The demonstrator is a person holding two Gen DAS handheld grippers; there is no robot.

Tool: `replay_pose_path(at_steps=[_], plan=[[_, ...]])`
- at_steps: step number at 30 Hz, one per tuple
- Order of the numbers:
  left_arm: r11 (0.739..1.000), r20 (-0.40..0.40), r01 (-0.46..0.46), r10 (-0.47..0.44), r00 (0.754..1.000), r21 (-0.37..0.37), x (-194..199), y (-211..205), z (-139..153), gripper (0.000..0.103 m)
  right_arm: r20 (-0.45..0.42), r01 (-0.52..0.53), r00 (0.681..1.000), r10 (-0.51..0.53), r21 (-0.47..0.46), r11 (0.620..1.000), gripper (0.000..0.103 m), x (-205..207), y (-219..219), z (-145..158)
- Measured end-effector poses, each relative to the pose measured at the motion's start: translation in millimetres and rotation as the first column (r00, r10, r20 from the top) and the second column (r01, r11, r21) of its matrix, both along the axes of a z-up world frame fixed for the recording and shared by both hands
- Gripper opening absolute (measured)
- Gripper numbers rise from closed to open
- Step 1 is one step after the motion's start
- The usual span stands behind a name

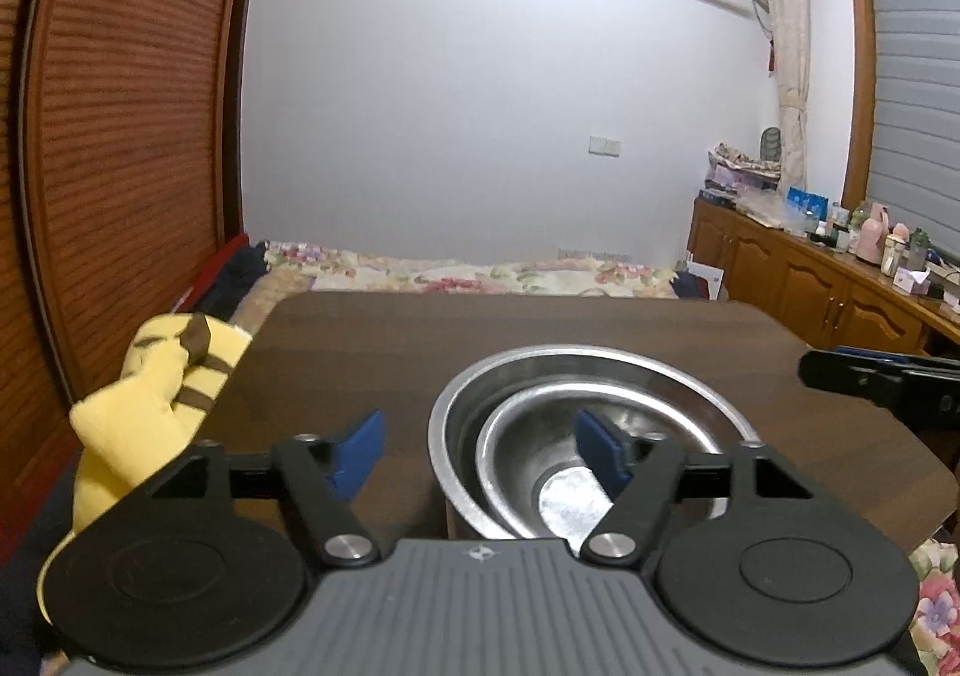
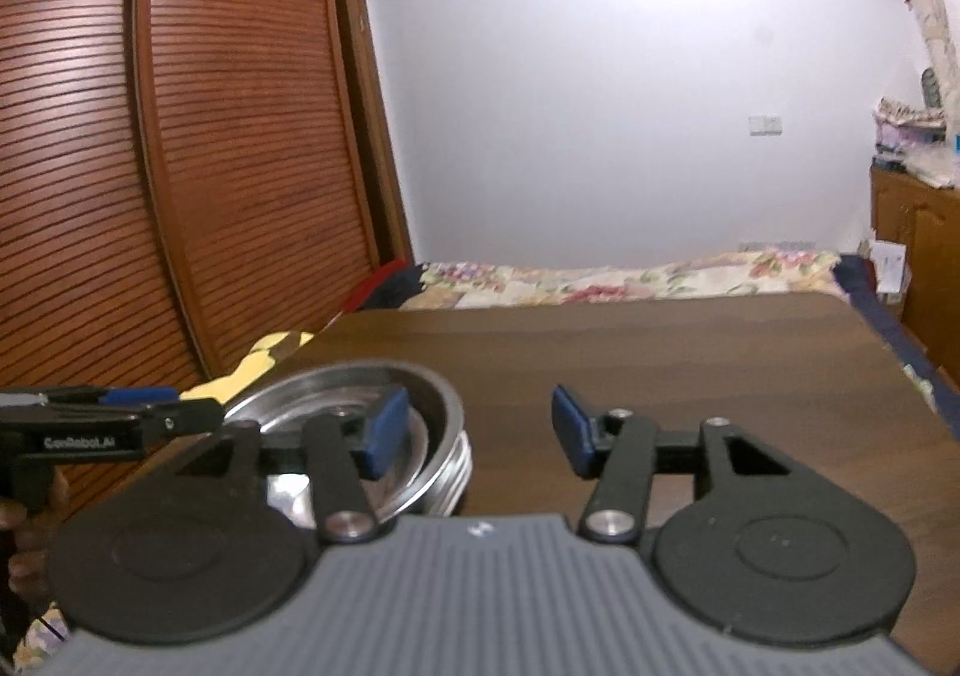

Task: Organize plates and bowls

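A stack of steel bowls (image 1: 576,376) stands near the front edge of a dark wooden table (image 1: 390,340); a smaller bowl (image 1: 540,472) nests inside a larger one. My left gripper (image 1: 480,451) is open and empty, its right fingertip (image 1: 600,451) over the bowls and its left one over bare table. In the right wrist view the stack (image 2: 432,412) lies at the left. My right gripper (image 2: 477,430) is open and empty, to the right of the stack, its left fingertip (image 2: 384,430) in front of the rim. The right gripper also shows in the left wrist view (image 1: 870,376), the left in the right wrist view (image 2: 120,412).
A yellow plush toy (image 1: 150,388) lies off the table's left edge. A bed with a floral cover (image 1: 468,271) runs behind the table. Wooden slatted wardrobe doors (image 2: 180,135) stand at the left, a cluttered sideboard (image 1: 840,280) at the right.
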State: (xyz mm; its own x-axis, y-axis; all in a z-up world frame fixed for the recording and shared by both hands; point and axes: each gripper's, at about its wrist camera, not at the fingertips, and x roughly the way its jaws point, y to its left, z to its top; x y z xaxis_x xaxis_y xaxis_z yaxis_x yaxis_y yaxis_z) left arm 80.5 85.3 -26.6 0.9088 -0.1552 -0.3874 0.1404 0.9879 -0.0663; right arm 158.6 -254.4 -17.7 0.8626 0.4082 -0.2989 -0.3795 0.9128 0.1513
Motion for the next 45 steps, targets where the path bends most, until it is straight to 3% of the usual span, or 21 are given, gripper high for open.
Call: replay_pose_path(at_steps=[5, 9, 24, 45], plan=[[1.0, 0.034, -0.014, 0.014, 0.999, -0.005, -11.3, -0.8, 12.3, 0.101, 0.038, 0.033, 0.999, -0.033, 0.009, 0.999, 0.089, -12.6, -11.3, 6.9], [0.999, 0.064, -0.028, 0.027, 0.998, 0.019, -18.3, -5.9, 19.9, 0.103, 0.073, 0.068, 0.995, -0.068, -0.004, 0.998, 0.102, -20.9, -20.0, 10.3], [0.994, 0.074, -0.064, 0.058, 0.996, 0.084, -35.3, -31.3, 29.0, 0.103, 0.071, 0.178, 0.982, -0.174, -0.043, 0.983, 0.103, -47.9, -29.5, 8.9], [0.994, -0.014, -0.054, 0.056, 0.998, 0.099, -41.1, -49.6, -15.9, 0.103, 0.007, 0.247, 0.969, -0.247, -0.043, 0.968, 0.103, -53.3, -31.7, -22.4]])
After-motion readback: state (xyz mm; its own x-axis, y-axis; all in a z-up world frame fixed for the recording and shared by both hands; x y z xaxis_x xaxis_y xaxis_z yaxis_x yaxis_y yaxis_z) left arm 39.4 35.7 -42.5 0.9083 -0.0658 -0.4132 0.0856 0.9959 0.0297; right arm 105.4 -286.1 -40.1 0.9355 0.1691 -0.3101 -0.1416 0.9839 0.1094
